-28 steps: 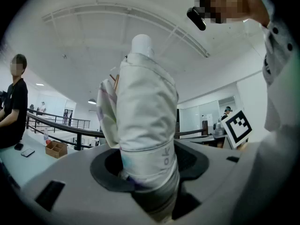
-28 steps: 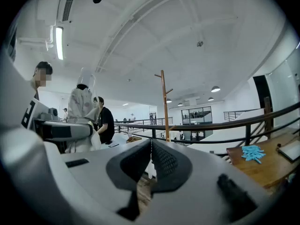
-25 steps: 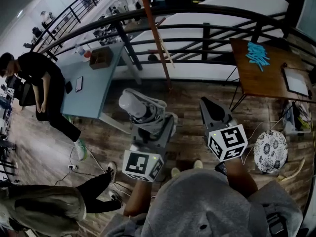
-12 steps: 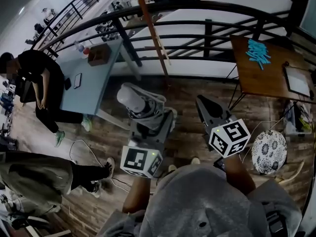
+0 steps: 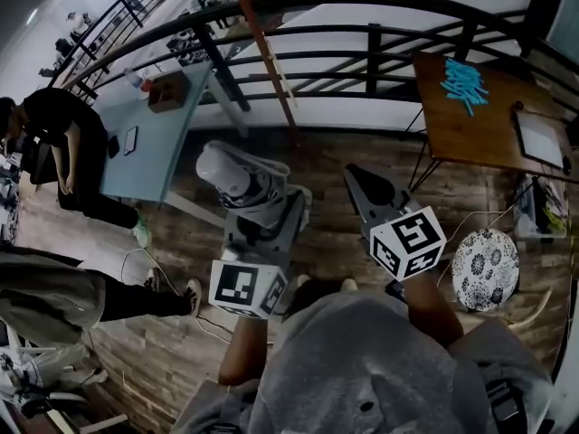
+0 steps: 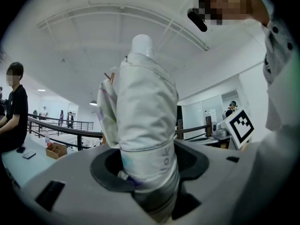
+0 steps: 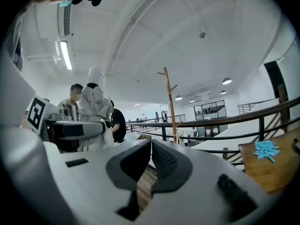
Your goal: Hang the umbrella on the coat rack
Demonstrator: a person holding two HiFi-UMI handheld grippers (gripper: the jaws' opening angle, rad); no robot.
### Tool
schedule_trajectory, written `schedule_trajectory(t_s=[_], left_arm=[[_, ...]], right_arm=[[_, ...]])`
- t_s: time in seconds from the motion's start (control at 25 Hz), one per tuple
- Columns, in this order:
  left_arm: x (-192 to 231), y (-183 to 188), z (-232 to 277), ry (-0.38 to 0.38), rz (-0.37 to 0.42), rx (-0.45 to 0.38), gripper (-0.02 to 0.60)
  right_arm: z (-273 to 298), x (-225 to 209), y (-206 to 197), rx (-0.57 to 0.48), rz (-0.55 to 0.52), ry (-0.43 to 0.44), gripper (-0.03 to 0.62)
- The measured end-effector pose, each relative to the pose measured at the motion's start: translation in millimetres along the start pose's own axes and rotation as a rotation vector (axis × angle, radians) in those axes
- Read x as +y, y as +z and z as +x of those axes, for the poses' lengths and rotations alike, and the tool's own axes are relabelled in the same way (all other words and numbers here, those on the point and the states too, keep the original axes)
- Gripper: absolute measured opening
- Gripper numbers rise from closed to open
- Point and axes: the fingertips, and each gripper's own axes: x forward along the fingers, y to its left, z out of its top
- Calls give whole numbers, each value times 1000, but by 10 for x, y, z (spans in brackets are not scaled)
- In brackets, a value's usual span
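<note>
Umbrella, folded, stands clamped in your left gripper; your right gripper has its jaws together, empty. You are probably mid-carry: the coat rack seems well ahead, so approach and find a peg.

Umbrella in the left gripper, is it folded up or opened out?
Folded. The white umbrella is bundled tight, a strap wrapped round its canopy, held in the left gripper.

Right tongs pressed together, empty, wooden coat rack beyond, seemingly white umbrella upright nearby
</note>
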Motion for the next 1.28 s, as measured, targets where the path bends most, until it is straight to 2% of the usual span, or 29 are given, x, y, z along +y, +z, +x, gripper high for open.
schedule_trajectory(t_s=[0.24,0.64,0.96,1.28], left_arm=[[112,67,105,4,7,-3,249],[268,-4,233,-9,22,-9,249],[446,-19,324,-2,23,-19,249],[1054,1,712,4,29,-5,249]], right_arm=[[164,-19,93,-6,9,30,26],[379,-69,108,-22,-28,-15,28],[592,-110,129,-33,-5,-6,28],[1338,-216,268,-22,-39,-20,28]])
